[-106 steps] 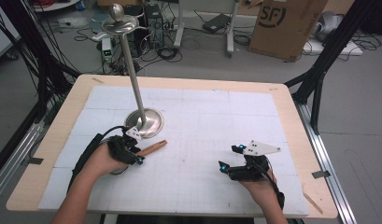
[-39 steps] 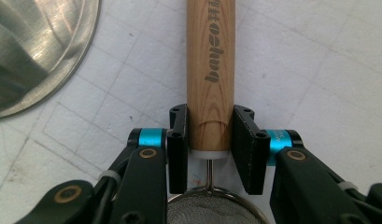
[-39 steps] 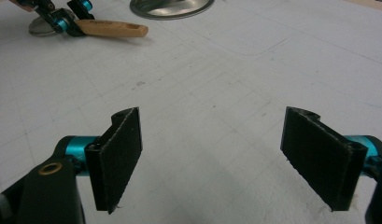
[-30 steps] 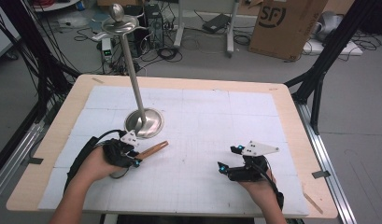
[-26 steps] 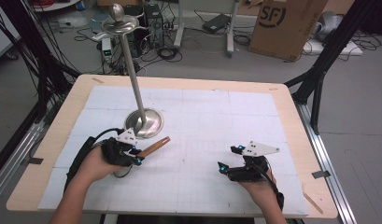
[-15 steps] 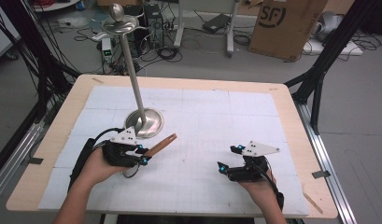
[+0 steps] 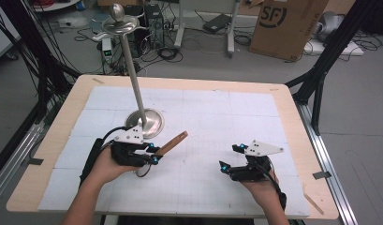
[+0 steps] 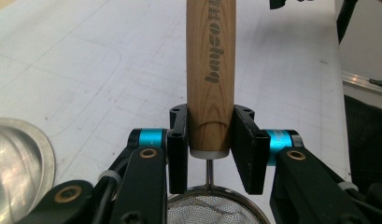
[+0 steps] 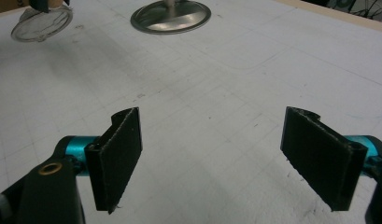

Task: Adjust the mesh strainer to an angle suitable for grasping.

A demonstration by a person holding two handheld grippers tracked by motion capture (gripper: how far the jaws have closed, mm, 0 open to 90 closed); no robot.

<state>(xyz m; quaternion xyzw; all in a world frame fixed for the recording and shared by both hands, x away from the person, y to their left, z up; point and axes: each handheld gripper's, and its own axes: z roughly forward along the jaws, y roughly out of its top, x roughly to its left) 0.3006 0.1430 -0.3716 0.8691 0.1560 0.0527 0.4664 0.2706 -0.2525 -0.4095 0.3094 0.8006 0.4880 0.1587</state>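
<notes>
A small mesh strainer with a wooden handle point(image 7: 173, 143) is held by my left gripper point(image 7: 151, 153), which is shut on the handle's lower end. In the left gripper view the handle point(image 8: 211, 60) runs up between the jaws of the gripper point(image 8: 209, 126), and the mesh bowl point(image 8: 212, 207) hangs below them. Its round mesh point(image 9: 41, 22) also appears far off in the right gripper view, lifted off the table. My right gripper point(image 7: 230, 156) rests at the front right, open, with nothing between its pads point(image 9: 119, 156).
A metal stand with a round base point(image 7: 144, 123), a tall pole point(image 7: 133, 70) and a knobbed top dish point(image 7: 118, 21) rises just behind the left gripper. The table is covered by a white gridded mat point(image 7: 217, 112). A cardboard box point(image 7: 287, 23) sits on the floor beyond.
The left gripper has lifted and tilted the strainer, so its wooden handle now points up and to the right, farther from the mat. The right gripper has stayed still.
</notes>
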